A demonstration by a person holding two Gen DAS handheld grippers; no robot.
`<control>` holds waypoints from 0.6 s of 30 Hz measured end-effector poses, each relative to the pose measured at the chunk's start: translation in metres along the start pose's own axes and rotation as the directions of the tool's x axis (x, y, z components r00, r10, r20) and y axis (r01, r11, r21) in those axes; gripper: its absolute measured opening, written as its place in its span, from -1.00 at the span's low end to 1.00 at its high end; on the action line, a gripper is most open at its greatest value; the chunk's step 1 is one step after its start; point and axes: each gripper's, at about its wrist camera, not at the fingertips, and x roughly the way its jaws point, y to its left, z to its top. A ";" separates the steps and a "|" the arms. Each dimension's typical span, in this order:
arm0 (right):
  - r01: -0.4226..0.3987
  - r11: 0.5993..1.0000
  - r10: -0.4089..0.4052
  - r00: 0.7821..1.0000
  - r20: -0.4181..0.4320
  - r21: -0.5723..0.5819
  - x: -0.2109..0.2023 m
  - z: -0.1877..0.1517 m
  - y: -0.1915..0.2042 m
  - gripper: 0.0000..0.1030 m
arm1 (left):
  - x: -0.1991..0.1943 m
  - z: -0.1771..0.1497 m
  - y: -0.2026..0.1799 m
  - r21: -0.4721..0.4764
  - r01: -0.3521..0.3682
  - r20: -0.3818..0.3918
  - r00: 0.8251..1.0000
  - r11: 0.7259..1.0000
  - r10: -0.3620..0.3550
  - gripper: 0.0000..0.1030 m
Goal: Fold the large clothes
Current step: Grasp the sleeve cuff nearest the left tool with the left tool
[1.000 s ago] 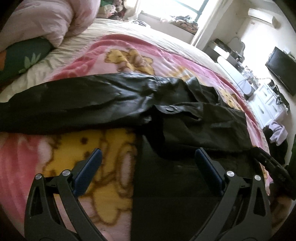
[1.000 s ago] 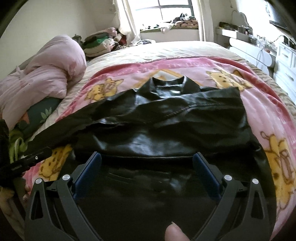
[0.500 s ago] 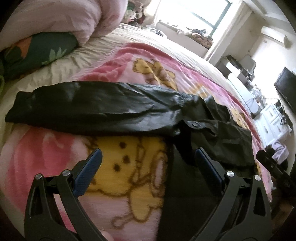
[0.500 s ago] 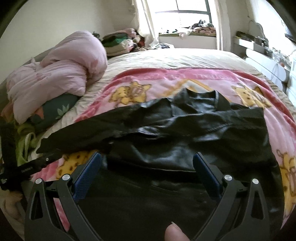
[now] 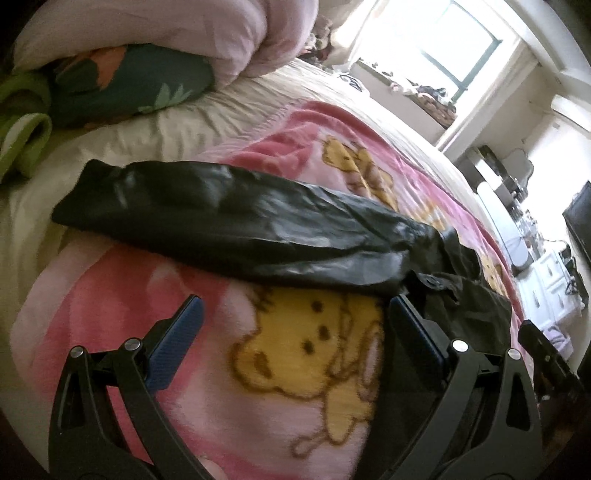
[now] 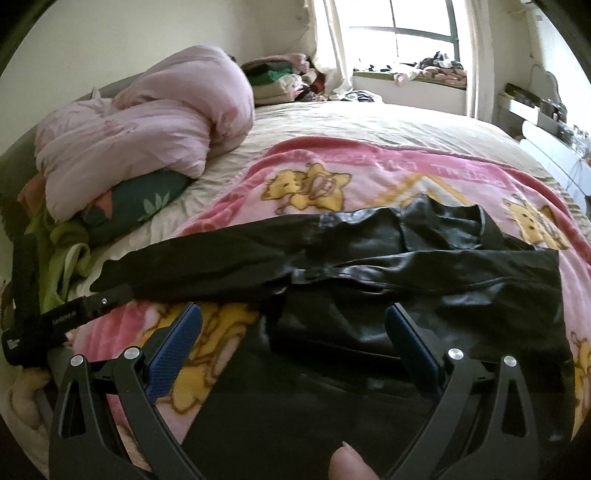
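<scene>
Left gripper [image 5: 293, 314] gapes wide at frame bottom over the pink blanket [image 5: 110, 295], holding nothing. Right gripper [image 6: 293, 321] is spread too, above the black jacket [image 6: 406, 295] mid-frame, its sleeve [image 5: 221, 214] stretching left; duvet [image 6: 147, 129] upper left.

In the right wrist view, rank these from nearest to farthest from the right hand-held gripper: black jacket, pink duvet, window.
1. Black jacket: directly under and ahead of the right hand-held gripper.
2. Pink duvet: heaped on the bed, far left.
3. Window: beyond the bed, on the back wall.
</scene>
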 end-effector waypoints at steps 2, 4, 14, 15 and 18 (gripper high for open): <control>-0.009 1.000 0.009 1.000 0.001 -0.011 0.002 0.001 0.006 0.91 | -0.003 0.001 0.006 0.000 -0.012 0.011 1.000 1.000 0.012 0.82; -0.019 1.000 0.019 1.000 -0.001 -0.022 0.005 0.003 0.012 0.91 | -0.005 0.002 0.015 -0.026 -0.018 0.012 1.000 1.000 0.018 0.82; -0.086 0.991 0.082 0.996 -0.044 -0.106 0.026 0.011 0.050 0.91 | -0.013 0.005 0.065 -0.173 -0.051 0.028 0.998 0.984 0.057 0.82; -0.092 0.990 0.088 0.995 -0.048 -0.108 0.027 0.011 0.053 0.91 | -0.013 0.006 0.068 -0.181 -0.054 0.028 0.998 0.982 0.060 0.82; -0.118 0.986 0.110 0.992 -0.068 -0.118 0.035 0.010 0.064 0.91 | -0.009 0.006 0.081 -0.216 -0.074 0.020 0.997 0.974 0.080 0.82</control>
